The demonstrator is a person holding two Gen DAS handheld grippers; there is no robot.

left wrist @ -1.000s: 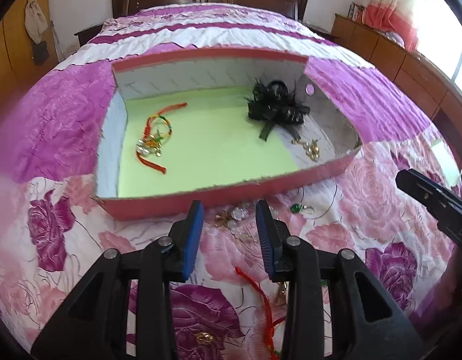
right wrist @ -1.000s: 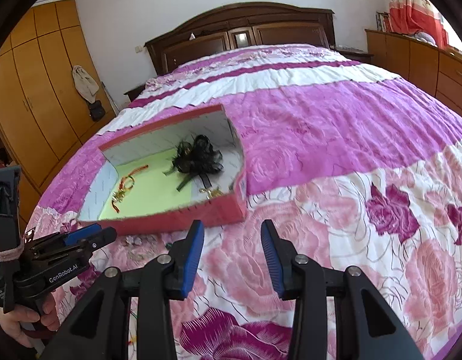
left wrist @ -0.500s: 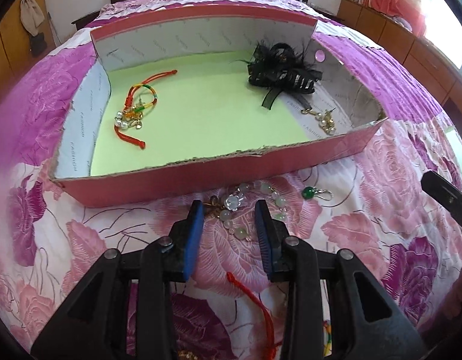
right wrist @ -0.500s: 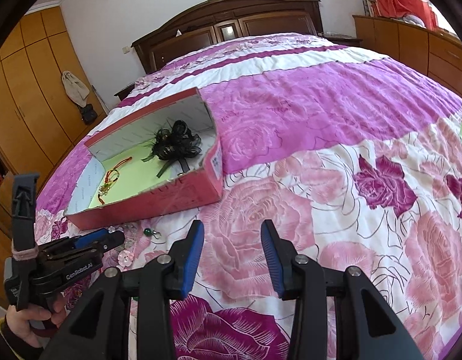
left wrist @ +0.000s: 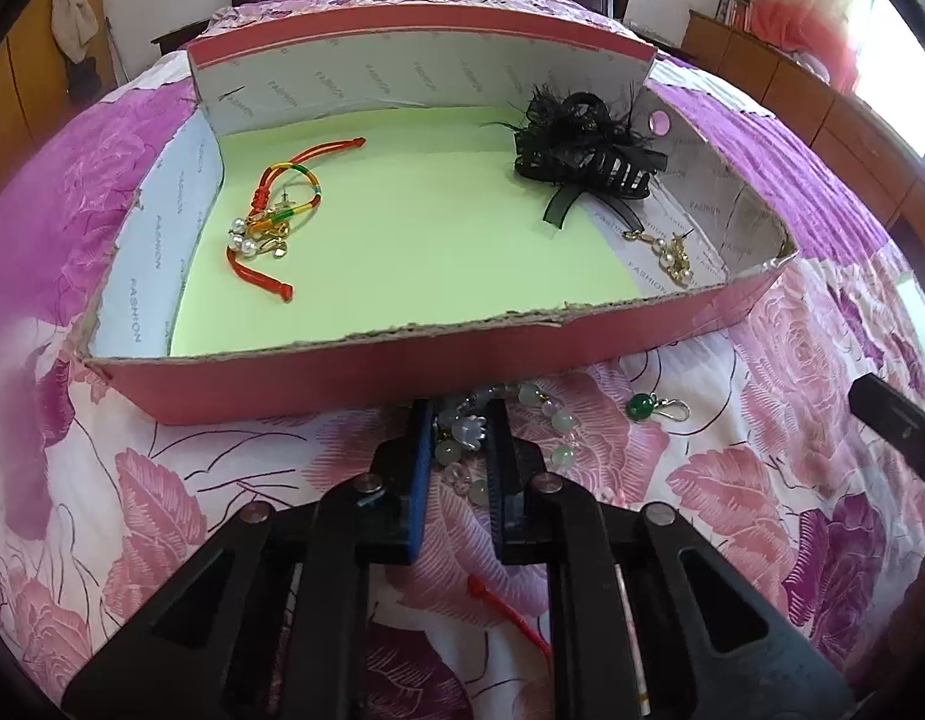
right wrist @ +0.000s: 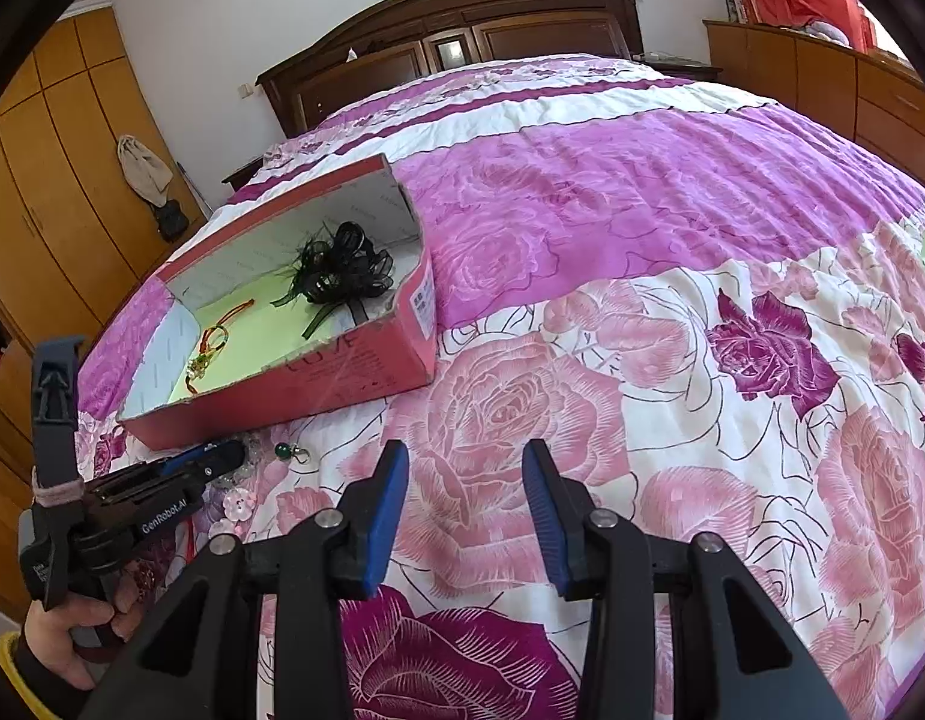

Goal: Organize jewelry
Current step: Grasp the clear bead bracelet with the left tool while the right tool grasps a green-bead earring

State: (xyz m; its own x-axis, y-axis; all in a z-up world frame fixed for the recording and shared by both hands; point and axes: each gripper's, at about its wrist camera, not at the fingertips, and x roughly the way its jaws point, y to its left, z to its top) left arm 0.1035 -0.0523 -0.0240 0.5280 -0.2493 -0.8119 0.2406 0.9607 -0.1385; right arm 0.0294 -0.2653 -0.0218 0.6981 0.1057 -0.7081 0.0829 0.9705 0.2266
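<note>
A red cardboard box (left wrist: pixel 354 378) with a green floor lies on the bed; it also shows in the right wrist view (right wrist: pixel 342 372). Inside lie a red cord bracelet (left wrist: pixel 270 210), a black hair clip (left wrist: pixel 582 150) and gold earrings (left wrist: pixel 672 252). A pale green bead bracelet (left wrist: pixel 552 420) lies on the quilt just in front of the box. My left gripper (left wrist: pixel 459 420) is low over it, jaws narrowed around its white flower charm. A green pendant (left wrist: pixel 648 408) lies to its right. My right gripper (right wrist: pixel 465 480) is open and empty above the quilt.
A red cord (left wrist: pixel 510 612) lies on the quilt under the left gripper. Flower-shaped buttons (right wrist: pixel 240 504) lie near the left gripper in the right wrist view. The headboard (right wrist: pixel 462 42) is at the back, wardrobes (right wrist: pixel 54 210) at the left.
My left gripper moved forward and down to the bead bracelet by the box, and its jaws narrowed around the charm. The right gripper stayed open and shifted slightly.
</note>
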